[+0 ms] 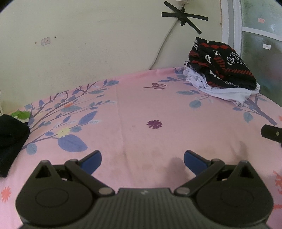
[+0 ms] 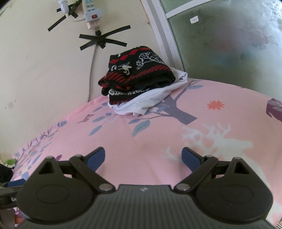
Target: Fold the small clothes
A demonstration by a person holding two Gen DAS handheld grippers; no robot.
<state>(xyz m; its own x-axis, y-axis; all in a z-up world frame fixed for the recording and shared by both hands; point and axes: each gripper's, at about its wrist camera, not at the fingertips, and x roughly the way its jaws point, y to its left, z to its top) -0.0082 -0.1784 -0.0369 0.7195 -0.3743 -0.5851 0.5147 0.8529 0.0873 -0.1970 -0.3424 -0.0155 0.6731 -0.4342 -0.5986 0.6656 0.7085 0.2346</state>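
Note:
A folded stack of clothes sits at the bed's far corner by the wall: a black garment with red and white print (image 1: 220,61) (image 2: 137,74) on top of a white garment (image 1: 220,91) (image 2: 148,104). A dark black cloth (image 1: 10,139) lies at the left edge of the pink floral sheet (image 1: 141,112) (image 2: 158,133), with a green item (image 1: 19,114) behind it. My left gripper (image 1: 142,158) hovers open over bare sheet, nothing between its blue pads. My right gripper (image 2: 143,156) is open too, empty, facing the stack from a distance.
A cream wall (image 1: 88,38) runs behind the bed, with a cable taped in black crosses (image 1: 183,16) and a power strip (image 2: 91,15). A frosted window with a white frame (image 2: 220,44) stands at the right. The other gripper's black tip (image 1: 271,133) shows at the right edge.

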